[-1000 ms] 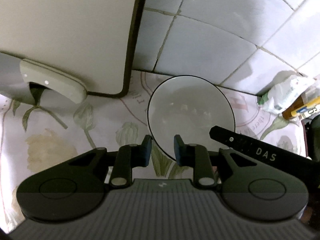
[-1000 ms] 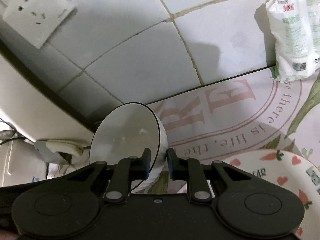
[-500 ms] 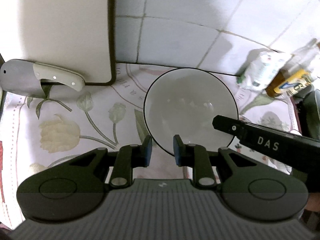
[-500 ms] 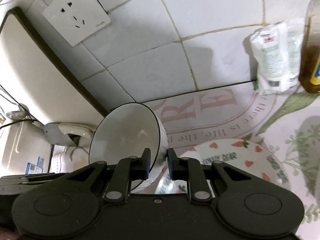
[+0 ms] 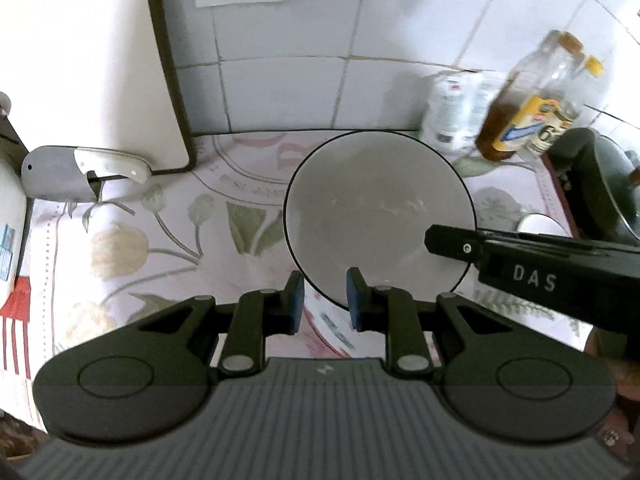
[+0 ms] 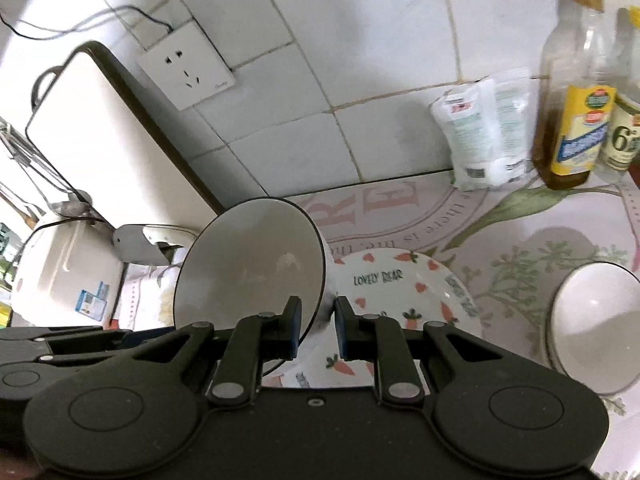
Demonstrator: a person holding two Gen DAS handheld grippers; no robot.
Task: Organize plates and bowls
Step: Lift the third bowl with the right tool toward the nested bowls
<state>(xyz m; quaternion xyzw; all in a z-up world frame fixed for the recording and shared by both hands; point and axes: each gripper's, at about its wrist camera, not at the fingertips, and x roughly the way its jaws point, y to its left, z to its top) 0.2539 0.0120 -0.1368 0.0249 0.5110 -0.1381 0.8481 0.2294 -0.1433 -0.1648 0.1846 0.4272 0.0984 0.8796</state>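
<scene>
Both tongs, left [image 5: 323, 295] and right [image 6: 317, 322], stay clamped on one white bowl's [image 5: 378, 216] rim; bowl now lifted higher off the worktop [image 5: 132, 240], carrot plate [image 6: 404, 288] exposed beneath — ready for restacking.

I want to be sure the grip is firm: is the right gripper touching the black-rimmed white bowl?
Touching. In the right wrist view the right gripper has the bowl's rim clamped between its pads, holding the bowl tilted above the carrot-patterned plate.
</scene>
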